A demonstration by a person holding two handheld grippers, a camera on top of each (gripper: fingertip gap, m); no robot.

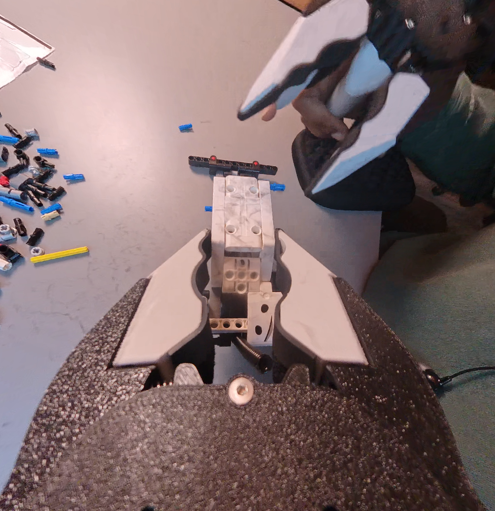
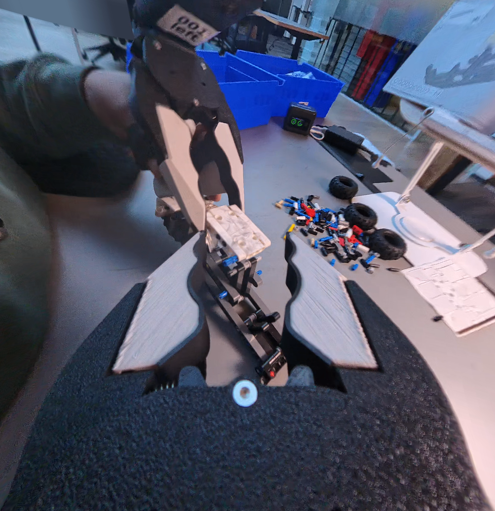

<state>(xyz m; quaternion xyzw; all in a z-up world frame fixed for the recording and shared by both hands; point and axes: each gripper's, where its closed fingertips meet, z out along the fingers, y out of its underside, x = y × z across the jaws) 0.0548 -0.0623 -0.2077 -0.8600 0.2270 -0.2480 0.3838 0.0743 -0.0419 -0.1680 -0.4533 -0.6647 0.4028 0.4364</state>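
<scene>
Label [image 2: 185,25] (unquoted) on left hand-held gripper [image 2: 222,210]

The left gripper [image 1: 242,237] has a black, speckled, rough-grained body with one silver screw [image 1: 240,390] in the middle of its near edge. From the body run two flat pale-grey fingers [image 1: 169,301], each edged on its inner side with a wavy black pad. Just left of the screw sits a ribbed grey metal tab, and a thin black cable [image 1: 467,372] trails off well to the screw's right.

The right gripper [image 2: 245,240] is built alike: black grainy body, central silver screw [image 2: 244,392], pale-grey fingers [image 2: 327,309] with fine ridges and wavy black pads. A small coil spring shows left of that screw.

The person wears a dark green sleeve [image 2: 44,110].
</scene>
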